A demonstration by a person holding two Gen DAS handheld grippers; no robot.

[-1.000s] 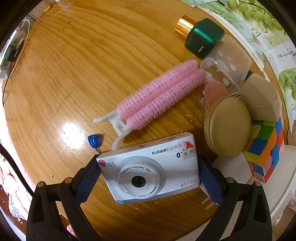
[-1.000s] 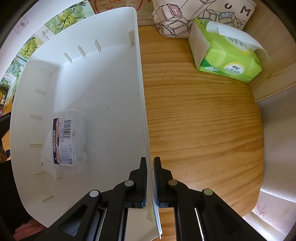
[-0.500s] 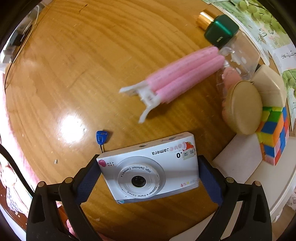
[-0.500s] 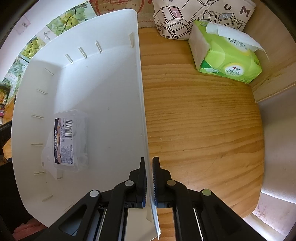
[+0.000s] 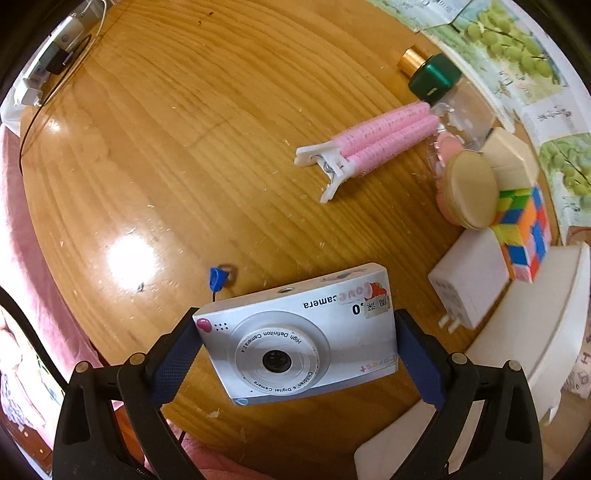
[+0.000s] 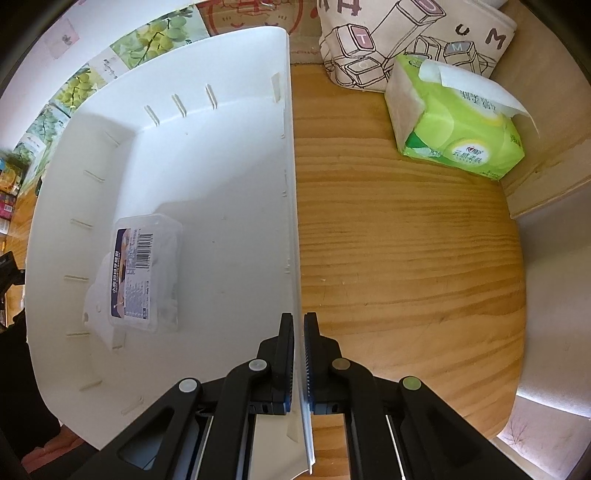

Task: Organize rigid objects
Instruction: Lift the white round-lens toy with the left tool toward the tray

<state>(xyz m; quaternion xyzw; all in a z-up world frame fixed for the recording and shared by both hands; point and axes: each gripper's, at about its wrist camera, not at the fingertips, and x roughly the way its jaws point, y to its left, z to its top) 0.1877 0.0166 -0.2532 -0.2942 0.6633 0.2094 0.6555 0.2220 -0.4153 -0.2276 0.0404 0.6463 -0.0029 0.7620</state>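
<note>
Left tool (image 5: 295, 354): clamped on a silver children's digital camera (image 5: 295, 332), one pad on each short end, lens toward the viewer, held above the wooden tabletop (image 5: 166, 147). Blue strap tag (image 5: 216, 278) hangs at its upper edge.

Beyond it, on the tabletop: pink hair-roller clip (image 5: 373, 147), green-capped bottle (image 5: 430, 75), round beige compact (image 5: 471, 188), colour cube (image 5: 524, 229), white charger plug (image 5: 469, 284).

Right tool (image 6: 299, 328): pinched narrow on the side wall of a white bin (image 6: 291, 184). Inside the bin lies a clear labelled box (image 6: 142, 273). Beside the bin: green tissue pack (image 6: 454, 122), printed fabric bag (image 6: 413, 33).
</note>
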